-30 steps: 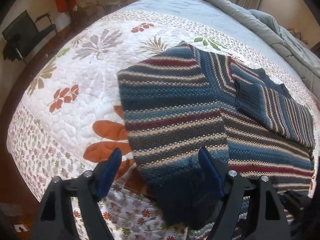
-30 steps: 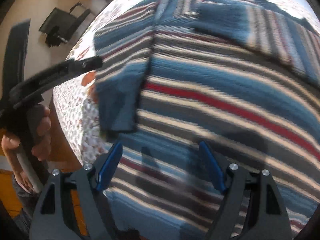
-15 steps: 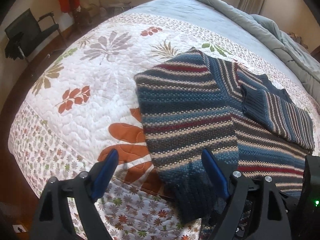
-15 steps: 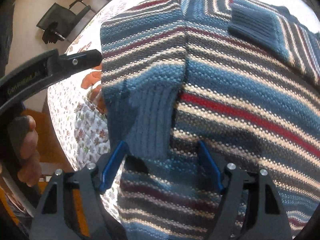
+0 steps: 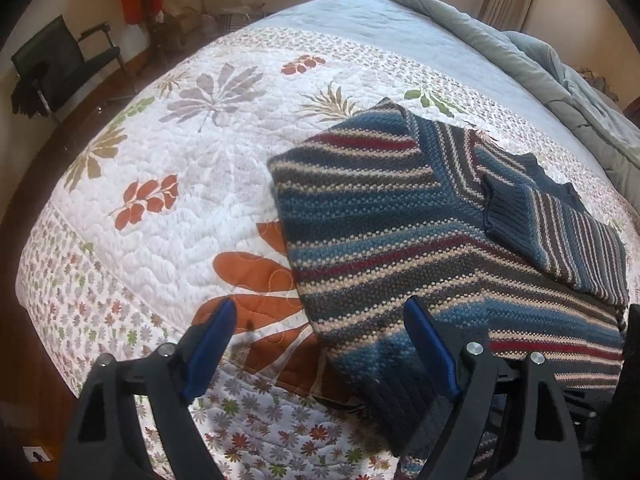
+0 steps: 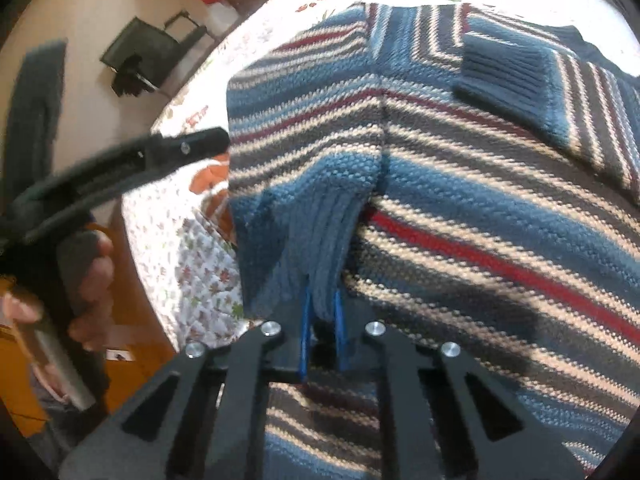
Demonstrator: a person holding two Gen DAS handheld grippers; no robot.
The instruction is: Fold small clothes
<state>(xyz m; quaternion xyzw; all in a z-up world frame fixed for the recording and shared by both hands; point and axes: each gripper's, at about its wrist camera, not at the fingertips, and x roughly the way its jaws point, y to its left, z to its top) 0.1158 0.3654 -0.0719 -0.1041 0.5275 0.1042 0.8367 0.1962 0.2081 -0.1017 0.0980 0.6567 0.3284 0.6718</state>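
A knitted sweater striped in blue, grey, cream and dark red (image 5: 420, 240) lay flat on a white quilted bedspread printed with orange, grey and green leaves (image 5: 192, 184), towards the near right part of the bed. Both sleeves were folded in over the body: the far one lay across the chest with its dark blue ribbed cuff (image 5: 506, 210) pointing inward, and the near sleeve ran down towards the bed's edge.

The left gripper (image 5: 320, 344) hovered above the near sleeve with its blue-padded jaws spread wide and holding nothing; the sleeve's lower part lay between and beneath them, untouched as far as could be seen, while the left pad stood over bare quilt.

The right gripper (image 6: 322, 320) had its jaws pinched nearly together on the ribbed blue cuff of the near sleeve (image 6: 316, 240), the knit bunched up and rising out between the blue pads.

In the right wrist view the left gripper's black finger (image 6: 188, 146) reached in from the left, blurred, with the person's hand (image 6: 86, 276) on its handle below. The sweater's hem was cut off by the gripper bodies in both views, and its right edge ran out of frame. A black chair (image 5: 60, 68) stood on the floor beyond the bed.
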